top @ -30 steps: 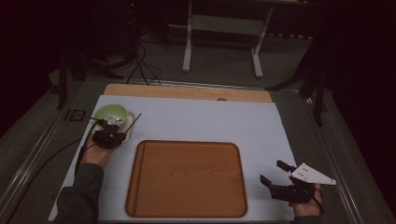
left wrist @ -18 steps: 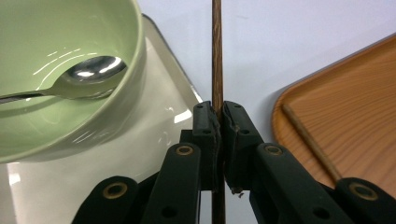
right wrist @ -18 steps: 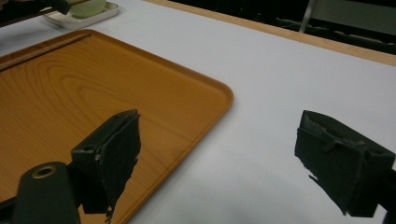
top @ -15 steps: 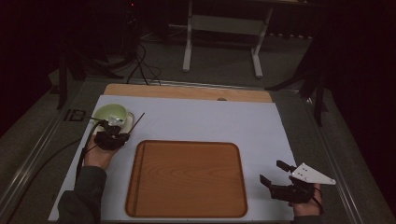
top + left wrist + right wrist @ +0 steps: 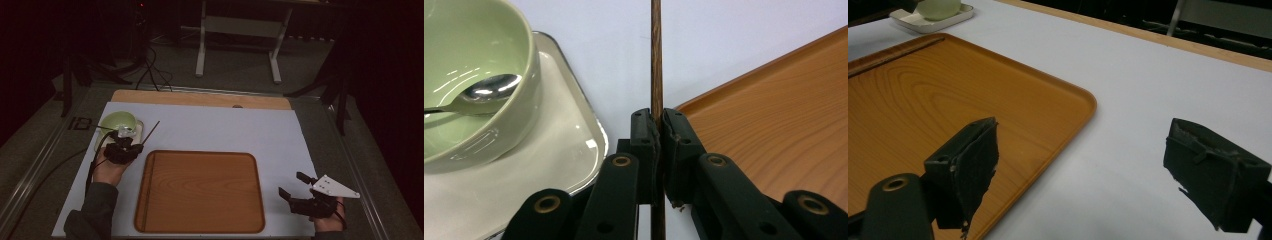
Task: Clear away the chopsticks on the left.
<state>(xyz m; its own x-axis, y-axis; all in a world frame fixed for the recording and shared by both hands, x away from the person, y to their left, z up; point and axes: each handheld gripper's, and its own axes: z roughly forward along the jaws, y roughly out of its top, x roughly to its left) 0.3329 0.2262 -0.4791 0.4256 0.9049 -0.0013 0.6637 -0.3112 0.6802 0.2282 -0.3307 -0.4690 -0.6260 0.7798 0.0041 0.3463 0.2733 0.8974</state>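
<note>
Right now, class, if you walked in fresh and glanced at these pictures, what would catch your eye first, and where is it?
The big wooden tray lies bare in the middle of the white mat. At its left the left gripper is clamped on a thin dark stick, beside a pale green bowl holding a spoon on a small white dish. At the tray's right the right gripper waits with its jaws wide open.

Both grippers are black. The left gripper (image 5: 658, 130) has flat link arms with brass-coloured rivets, and a black cable trails from it. The right gripper (image 5: 295, 189) carries a grey three-cornered plate (image 5: 334, 186) with small holes. The left sleeve (image 5: 95, 210) is dark grey.
</note>
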